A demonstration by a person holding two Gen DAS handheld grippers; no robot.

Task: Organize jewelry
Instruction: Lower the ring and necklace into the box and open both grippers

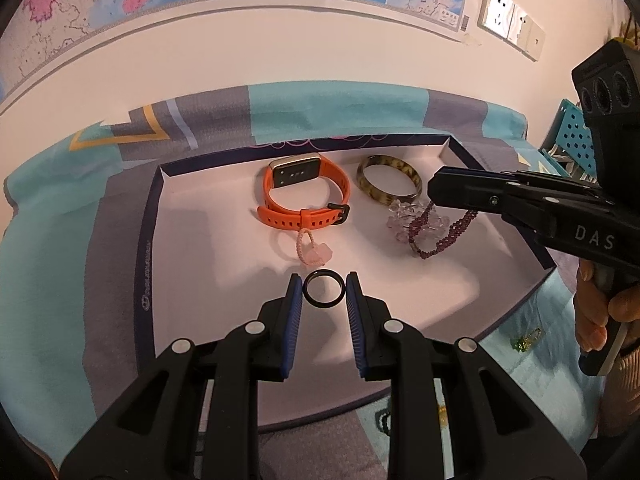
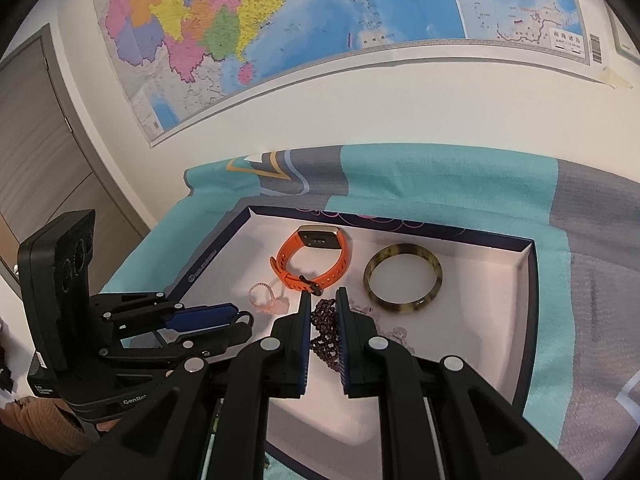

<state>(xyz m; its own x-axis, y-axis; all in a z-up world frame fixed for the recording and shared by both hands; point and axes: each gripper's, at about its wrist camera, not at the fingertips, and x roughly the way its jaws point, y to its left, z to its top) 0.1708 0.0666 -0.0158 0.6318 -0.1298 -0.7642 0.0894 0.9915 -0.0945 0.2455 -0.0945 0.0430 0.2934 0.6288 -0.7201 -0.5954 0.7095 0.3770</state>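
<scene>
A shallow white tray with a dark rim (image 1: pixel 145 240) lies on a teal and grey cloth. My left gripper (image 1: pixel 323 280) is shut on a small black ring (image 1: pixel 324 305), held just above the tray's front middle. My right gripper (image 2: pixel 323 297) is shut on a purple bead bracelet (image 2: pixel 324 320), which dangles over a clear crystal bracelet (image 1: pixel 400 220) at the tray's right. In the left wrist view the right gripper (image 1: pixel 434 192) reaches in from the right. Behind lie an orange watch (image 1: pixel 304 216), a mottled bangle (image 1: pixel 386 196) and a pink hair tie (image 1: pixel 314 252).
A person's hand (image 1: pixel 596 320) grips the right tool's handle. On the cloth outside the tray's near right corner lie a green trinket (image 1: pixel 528 340) and dark beads (image 1: pixel 384 420). A blue perforated basket (image 1: pixel 572 128) stands at far right. A wall with maps rises close behind.
</scene>
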